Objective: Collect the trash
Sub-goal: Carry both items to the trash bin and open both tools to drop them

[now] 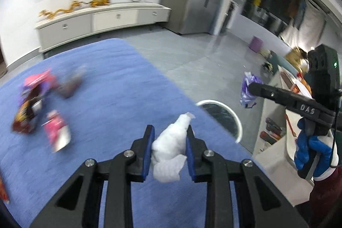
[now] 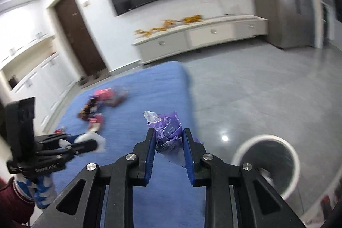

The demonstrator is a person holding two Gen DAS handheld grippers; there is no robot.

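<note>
Far left on the blue cloth-covered counter (image 1: 102, 87): blurred heap of pink, purple and brown snack wrappers (image 1: 36, 99), not yet collected. Easy to forget while both hands are full.

Nearer, centre: left tongs (image 1: 170, 153) closed on a crumpled white tissue wad (image 1: 168, 155), blue pads pinching its sides, loose tail drooping below. Soft, springy stuff; could slide out through the pads on a quick swing, and the blur hints at a quick swing.

Right of that, just off the counter's right edge: round white-rimmed waste bin (image 1: 237, 121) on the grey floor, dark inside. Rim partly hidden behind the counter edge in the left view, so a release too early would likely drop the wad on the cloth, not in the bin.

Further right: right tongs (image 2: 168, 146) clamped on a crinkled purple plastic wrapper (image 2: 167, 129), held high, clear film poking out above. Light, slick film; liable to drift or cling to a pad on release and miss the bin (image 2: 286, 149).

Both tongs heading for one narrow opening: risk of a knock between them, or of one load brushing the other loose.
</note>
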